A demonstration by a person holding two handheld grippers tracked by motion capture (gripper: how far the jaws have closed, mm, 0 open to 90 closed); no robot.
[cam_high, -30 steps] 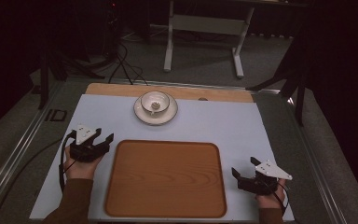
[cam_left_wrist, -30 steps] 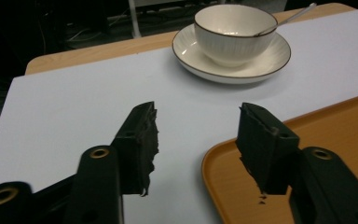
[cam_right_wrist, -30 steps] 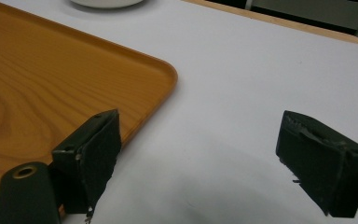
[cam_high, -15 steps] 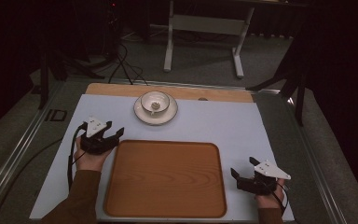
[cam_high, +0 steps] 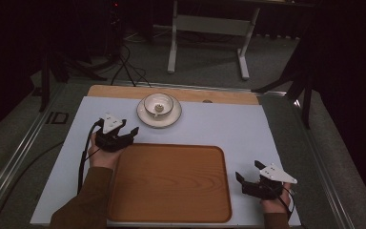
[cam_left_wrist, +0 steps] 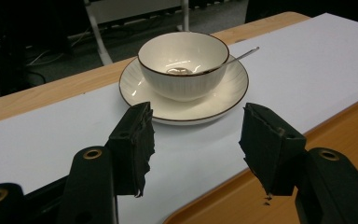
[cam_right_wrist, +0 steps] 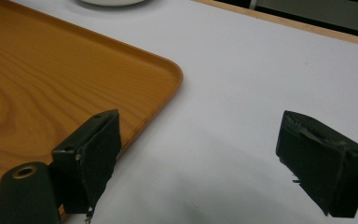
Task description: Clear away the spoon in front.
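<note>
- Left claw (cam_high: pixel 129 135) sits left of centre in the high view, at the upper left corner of the wooden tray (cam_high: pixel 171 183), and its jaws have just been opening; they stand released and wide with nothing between them.
- Held by the left hand (cam_high: pixel 102 155), whose brown sleeve comes up from the bottom edge over the tray's left rim, it points toward the upper right of the frame, at the bowl (cam_high: pixel 158 103).
- Right claw (cam_high: pixel 248 175) lies in the lower right of the high view, just beside the tray's right rim, pointing left; its jaws are likewise released, with bare surface (cam_right_wrist: pixel 242 93) between them in the right gripper view.
- Only part of the right hand (cam_high: pixel 272 202) is seen, at the bottom edge behind its claw.
- Pale sheet covers the surface (cam_high: pixel 228 126); a strip of bare wood runs along its top edge, and open room stretches across the upper right of the sheet.
- Tray takes up the lower middle of the frame, its bed bare.
- Bowl stands on a white saucer (cam_high: pixel 145 118) at upper centre, near the wooden strip, with a spoon (cam_left_wrist: pixel 242 54) resting inside it, handle over the rim.
- Seen in the left gripper view, the bowl (cam_left_wrist: pixel 184 63) and saucer (cam_left_wrist: pixel 135 93) lie straight ahead, above the gap between the jaws, near but not touching.
- Saucer and tray are apart, a band of sheet between them.
</note>
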